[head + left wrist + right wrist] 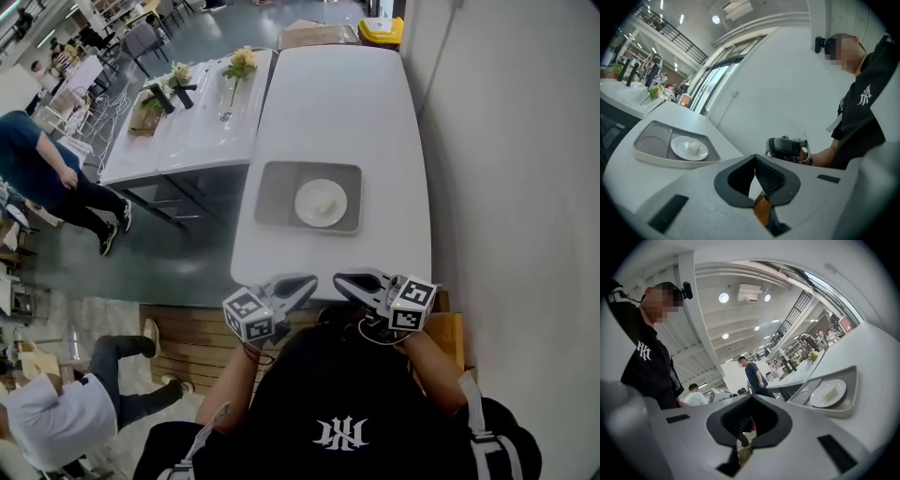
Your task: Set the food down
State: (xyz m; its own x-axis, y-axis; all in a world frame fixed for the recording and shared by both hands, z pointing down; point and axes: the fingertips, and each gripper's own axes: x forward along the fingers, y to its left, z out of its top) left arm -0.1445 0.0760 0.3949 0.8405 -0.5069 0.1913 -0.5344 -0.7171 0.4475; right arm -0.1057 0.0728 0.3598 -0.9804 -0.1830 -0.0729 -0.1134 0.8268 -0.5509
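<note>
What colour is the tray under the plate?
Grey tray, holding a white plate; clearest in the head view.

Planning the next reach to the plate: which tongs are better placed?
Right, narrowly. The left tongs and right tongs are both shut, empty, at the table's near edge; the plate with food sits in the tray's right half, on the right tongs' side.

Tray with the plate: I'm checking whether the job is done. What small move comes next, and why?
Probably just rest both grippers: the food sits on the plate in the tray on the table, and the left gripper and right gripper are shut and empty.
</note>
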